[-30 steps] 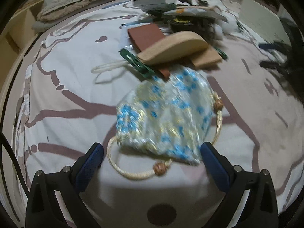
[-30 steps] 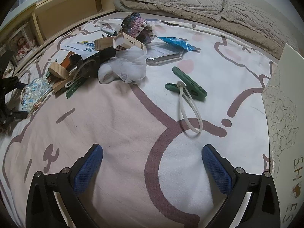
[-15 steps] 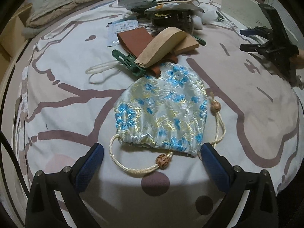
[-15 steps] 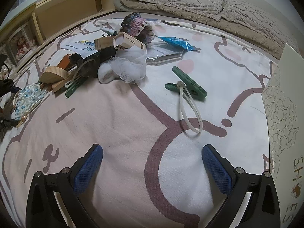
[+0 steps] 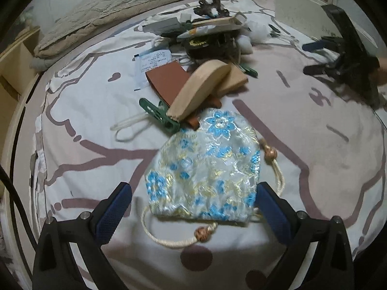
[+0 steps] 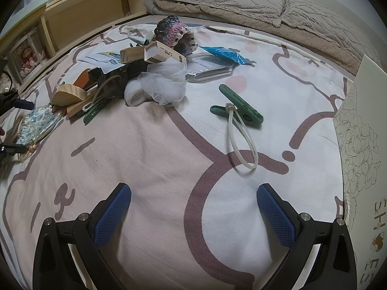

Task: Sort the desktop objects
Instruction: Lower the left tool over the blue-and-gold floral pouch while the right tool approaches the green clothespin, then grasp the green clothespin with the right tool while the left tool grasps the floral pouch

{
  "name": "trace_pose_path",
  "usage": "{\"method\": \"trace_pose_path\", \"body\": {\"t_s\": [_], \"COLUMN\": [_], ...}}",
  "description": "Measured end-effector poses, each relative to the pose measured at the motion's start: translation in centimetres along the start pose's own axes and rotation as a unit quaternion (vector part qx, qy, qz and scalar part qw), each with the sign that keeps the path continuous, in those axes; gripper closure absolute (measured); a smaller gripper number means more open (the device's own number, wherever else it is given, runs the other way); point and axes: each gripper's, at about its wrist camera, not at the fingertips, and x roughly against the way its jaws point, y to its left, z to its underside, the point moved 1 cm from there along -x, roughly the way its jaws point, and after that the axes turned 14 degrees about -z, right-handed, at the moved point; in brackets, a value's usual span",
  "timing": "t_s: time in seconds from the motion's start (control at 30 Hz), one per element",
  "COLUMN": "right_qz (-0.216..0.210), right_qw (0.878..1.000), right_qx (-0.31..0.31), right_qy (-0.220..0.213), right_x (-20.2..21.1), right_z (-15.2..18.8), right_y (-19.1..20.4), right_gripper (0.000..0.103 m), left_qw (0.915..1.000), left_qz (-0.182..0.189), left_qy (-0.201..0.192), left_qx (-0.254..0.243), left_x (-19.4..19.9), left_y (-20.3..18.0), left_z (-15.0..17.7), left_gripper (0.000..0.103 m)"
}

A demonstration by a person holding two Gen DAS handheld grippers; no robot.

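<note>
A silver drawstring pouch with blue flowers lies flat on the bedsheet, its mouth and beaded cord toward me. My left gripper is open, its blue pads on either side of the pouch mouth, apart from the cloth. The same pouch shows at the far left of the right wrist view. My right gripper is open over bare sheet with nothing between its fingers. A green clothes peg with a white loop lies ahead of it.
Behind the pouch sit a wooden wedge, a brown leather piece, a green peg and a heap of clutter with white netting and a crocheted item. A printed white box stands at the right. Pillows line the back.
The left gripper has closed in on the pouch, whose mouth now lies between the pads. The right gripper has held still.
</note>
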Motion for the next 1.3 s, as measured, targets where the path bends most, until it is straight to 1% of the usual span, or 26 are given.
{"method": "trace_pose_path", "body": {"t_s": [0.17, 0.27, 0.4, 0.6, 0.67, 0.77, 0.8, 0.9, 1.0, 1.07, 1.1, 1.13, 1.17, 1.27, 1.3], "right_qz": [0.0, 0.0, -0.001, 0.002, 0.001, -0.005, -0.001, 0.014, 0.023, 0.028, 0.03, 0.031, 0.029, 0.017, 0.015], "right_qw": [1.0, 1.0, 1.0, 1.0, 1.0, 1.0, 1.0, 1.0, 0.999, 0.998, 0.998, 0.997, 0.997, 0.994, 0.994], "right_qx": [0.001, 0.001, 0.0, 0.002, 0.003, 0.009, 0.013, 0.014, -0.014, -0.026, -0.032, -0.036, -0.045, -0.085, -0.096], "right_qy": [0.0, 0.001, 0.004, 0.009, 0.012, 0.017, 0.013, -0.013, -0.037, -0.049, -0.055, -0.058, -0.059, -0.06, -0.058], "right_x": [0.0, 0.0, 0.0, -0.1, -0.1, 0.2, 0.4, 1.5, 2.5, 3.0, 3.2, 3.3, 3.3, 3.0, 2.8], "right_z": [0.0, 0.0, 0.0, -0.2, -0.3, -0.8, -1.0, -1.8, -3.1, -3.9, -4.3, -4.4, -4.9, -5.5, -5.6], "right_y": [0.0, 0.0, 0.0, -0.1, -0.2, -0.2, -0.2, -0.7, -1.9, -2.5, -2.8, -3.0, -3.3, -4.2, -4.4], "right_gripper": [0.0, 0.0, 0.0, 0.0, 0.0, 0.0, 0.0, 0.0, 0.0, 0.004, 0.01, 0.014, 0.015, 0.025, 0.031], "left_qw": [0.9996, 0.9993, 0.9996, 0.9996, 0.9999, 0.9995, 0.9993, 0.9994, 0.9993, 0.9992, 0.9992, 0.9991, 0.9991, 0.999, 0.9991], "left_qz": [-0.008, -0.016, -0.015, -0.016, -0.008, 0.016, 0.02, 0.015, 0.018, 0.018, 0.018, 0.019, 0.019, 0.017, 0.015], "left_qy": [-0.002, -0.007, -0.002, -0.012, -0.004, 0.007, 0.005, -0.007, -0.007, -0.01, -0.012, -0.013, -0.014, -0.012, -0.01], "left_qx": [-0.028, -0.034, -0.024, -0.019, -0.005, 0.027, 0.031, 0.03, 0.032, 0.033, 0.034, 0.035, 0.035, 0.039, 0.039], "left_x": [-0.8, -1.0, -1.6, -2.0, -2.3, -2.8, -2.9, -2.7, -2.7, -2.6, -2.6, -2.6, -2.6, -2.6, -2.6], "left_y": [-1.3, -1.7, -1.6, -1.9, -1.7, -0.9, -0.9, -1.2, -1.2, -1.2, -1.2, -1.2, -1.1, -1.2, -1.2], "left_z": [-1.0, -1.6, -1.9, -1.5, -1.4, -1.0, -0.9, -0.7, -0.7, -0.7, -0.7, -0.6, -0.6, -0.5, -0.5], "left_gripper": [0.001, 0.001, 0.0, 0.0, 0.0, 0.0, 0.0, 0.0, 0.0, 0.0, 0.0, 0.0, 0.0, 0.0, 0.0]}}
